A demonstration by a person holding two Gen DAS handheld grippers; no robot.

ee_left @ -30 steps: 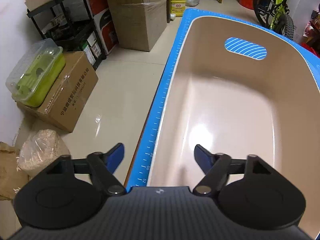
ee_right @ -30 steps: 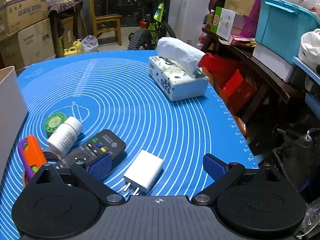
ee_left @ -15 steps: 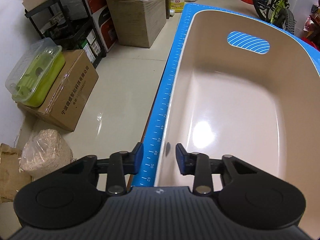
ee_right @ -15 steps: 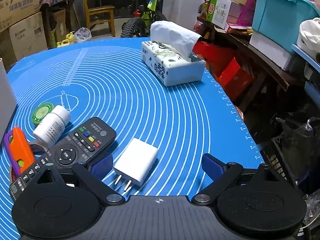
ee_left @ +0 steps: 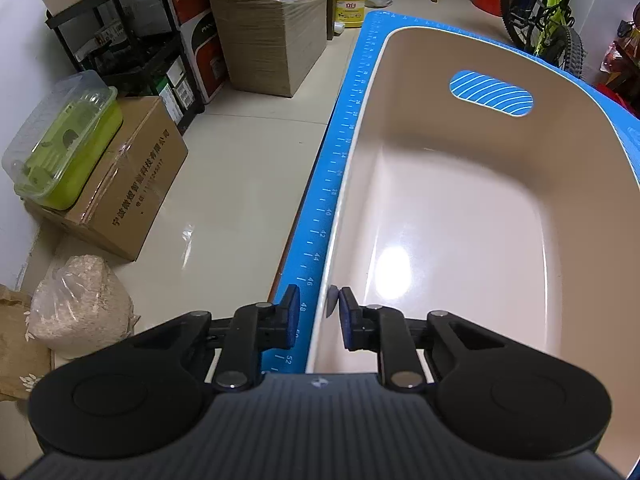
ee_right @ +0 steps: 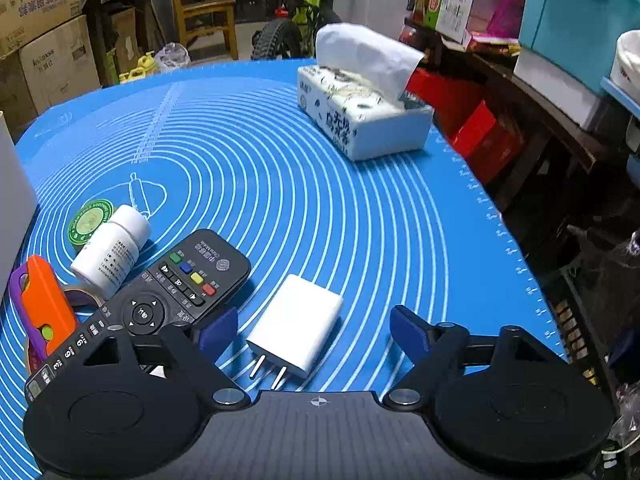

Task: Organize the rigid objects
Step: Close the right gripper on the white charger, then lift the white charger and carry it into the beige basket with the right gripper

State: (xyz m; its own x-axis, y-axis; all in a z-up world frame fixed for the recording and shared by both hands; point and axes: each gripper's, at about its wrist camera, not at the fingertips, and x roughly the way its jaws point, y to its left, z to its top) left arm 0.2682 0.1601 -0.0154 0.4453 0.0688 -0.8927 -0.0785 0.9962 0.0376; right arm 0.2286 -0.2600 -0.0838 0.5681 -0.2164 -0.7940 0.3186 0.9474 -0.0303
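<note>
In the left wrist view, my left gripper [ee_left: 318,314] is shut on the near left rim of an empty beige plastic bin [ee_left: 460,220]; one pad is outside the wall, the other inside. The bin stands on a blue mat [ee_left: 324,200]. In the right wrist view, my right gripper [ee_right: 313,330] hovers low over a white plug charger [ee_right: 298,320]. Its jaws are closing with the charger between them, and the pads do not touch it. Left of the charger lie a black remote [ee_right: 168,292], a white pill bottle [ee_right: 112,250], a green round lid [ee_right: 90,224] and an orange-and-purple tool [ee_right: 44,308].
A tissue box [ee_right: 360,116] stands at the far right of the mat. The bin's white outer wall [ee_right: 12,200] shows at the left edge. A tape roll [ee_right: 80,298] lies under the remote. The mat's right edge [ee_right: 520,264] drops to clutter. Cardboard boxes [ee_left: 120,184] line the floor left of the table.
My left gripper's jaws came together from wide open onto the bin's rim. My right gripper's jaws narrowed around the charger, which now sits closer in view.
</note>
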